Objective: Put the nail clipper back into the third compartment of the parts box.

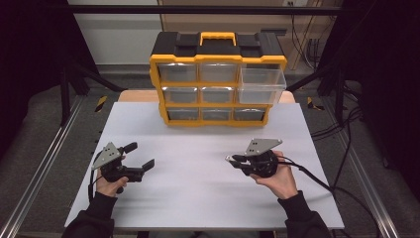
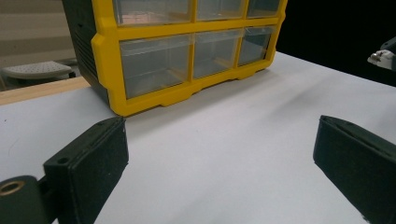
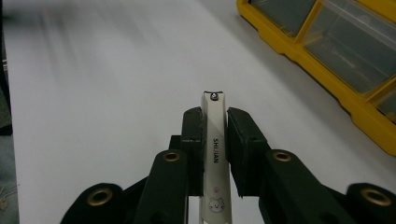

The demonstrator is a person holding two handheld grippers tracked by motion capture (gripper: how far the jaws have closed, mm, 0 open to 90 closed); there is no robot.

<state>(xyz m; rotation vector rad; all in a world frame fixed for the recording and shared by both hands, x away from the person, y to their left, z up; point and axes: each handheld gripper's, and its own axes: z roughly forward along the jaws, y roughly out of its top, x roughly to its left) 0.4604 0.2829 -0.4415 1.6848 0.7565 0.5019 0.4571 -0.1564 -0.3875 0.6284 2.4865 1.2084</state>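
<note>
**Nail clipper pinched in your right gripper, left gripper spread wide**

Your right gripper [image 3: 215, 135] has its two black jaws closed on a white nail clipper [image 3: 214, 149], which stands on edge between them with its riveted tip poking out past the pads toward the middle of the right gripper view. The word "SHUJIAN" runs along its top face, with a small cat face printed near the bottom of the frame. In the high view you hold this gripper [image 1: 236, 159] at lower right of centre, above the white table [image 1: 198, 198], pointing toward the left of the frame, with the clipper's pale tip [image 1: 230, 158] just visible at its end.

Your left gripper [image 1: 139, 156] sits at lower left of the high view, its jaws well apart and nothing between them. In the left gripper view the two pads frame bare tabletop at the bottom corners.

The yellow-and-black drawer organizer [image 1: 218, 79] stands at the table's far edge, upper centre of the high view. Its clear top-right drawer [image 1: 261, 85] is pulled out toward you; the other drawers sit flush. The organizer is well apart from both grippers.
</note>
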